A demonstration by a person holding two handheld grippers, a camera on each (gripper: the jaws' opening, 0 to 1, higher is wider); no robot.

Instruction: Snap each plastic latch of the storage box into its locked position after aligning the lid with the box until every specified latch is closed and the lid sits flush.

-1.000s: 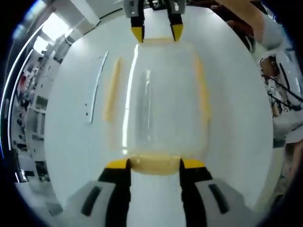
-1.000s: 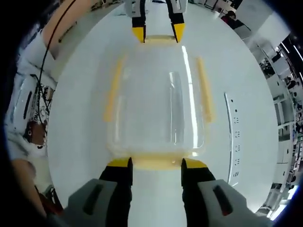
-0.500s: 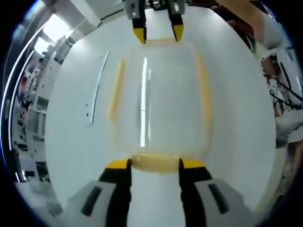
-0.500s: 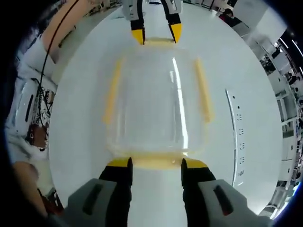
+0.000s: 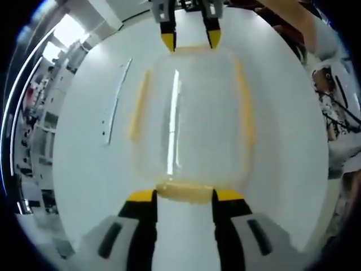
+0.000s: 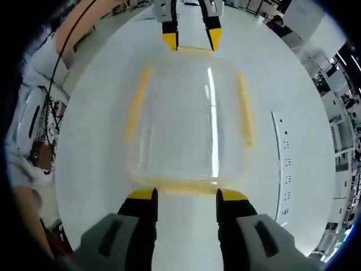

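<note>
Your left gripper point(image 5: 184, 195) and right gripper point(image 6: 186, 193) face each other across the clear storage box point(image 5: 190, 116) — fingers apart, each straddling a yellow end latch point(image 6: 183, 187) at 6 o'clock; the box looks empty.

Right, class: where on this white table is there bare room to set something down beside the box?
Bare table lies between the box and the person's side; a narrower strip runs between the box and the power strip. The short ends are crowded by the right gripper and left gripper.

Left claw point(image 5: 183, 195) and right claw point(image 6: 186, 193) face each other, both with jaws spread.
</note>
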